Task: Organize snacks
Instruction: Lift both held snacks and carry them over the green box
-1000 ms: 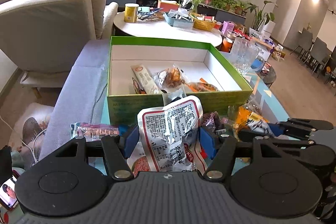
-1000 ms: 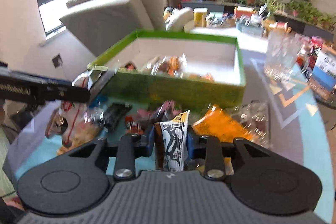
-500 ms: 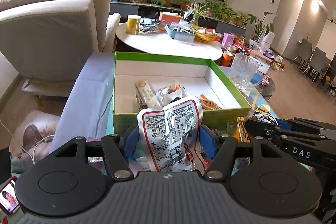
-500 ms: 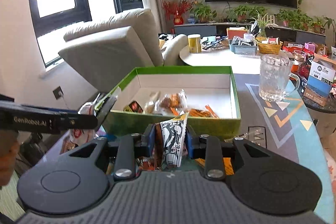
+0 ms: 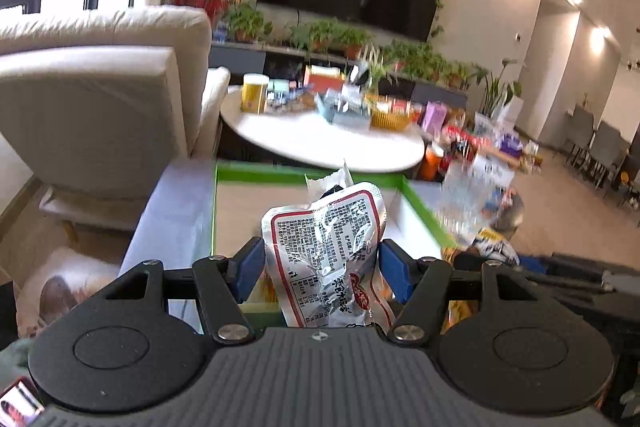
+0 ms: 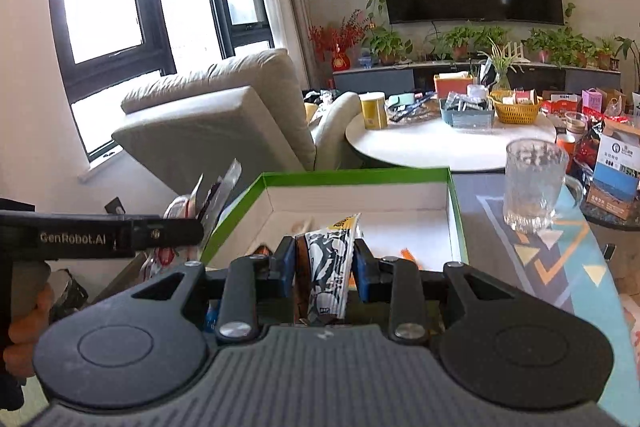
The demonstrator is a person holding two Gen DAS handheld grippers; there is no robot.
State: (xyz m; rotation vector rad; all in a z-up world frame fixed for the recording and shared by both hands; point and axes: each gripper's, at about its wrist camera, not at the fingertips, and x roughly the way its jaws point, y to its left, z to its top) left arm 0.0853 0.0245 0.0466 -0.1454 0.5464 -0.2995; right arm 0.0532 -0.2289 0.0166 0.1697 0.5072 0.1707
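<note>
My left gripper (image 5: 322, 263) is shut on a silver foil snack pouch with a red border (image 5: 326, 239) and holds it up over the near edge of the green box (image 5: 280, 174). My right gripper (image 6: 325, 263) is shut on a black-and-white snack packet with a yellow top (image 6: 330, 259), just above the same box's (image 6: 356, 177) near wall. The left gripper (image 6: 188, 225) with its pouch shows at the left of the right wrist view. Several snacks lie inside the box, mostly hidden.
A glass mug (image 6: 534, 185) stands on the patterned table right of the box. A round white table (image 6: 448, 143) with baskets and a yellow can sits behind. A beige sofa (image 6: 216, 123) is at the left. Loose snacks (image 5: 490, 247) lie right of the box.
Both grippers have risen and moved forward with their packets, from the loose snacks on the table to above the box's near edge. Both stay shut on their packets.
</note>
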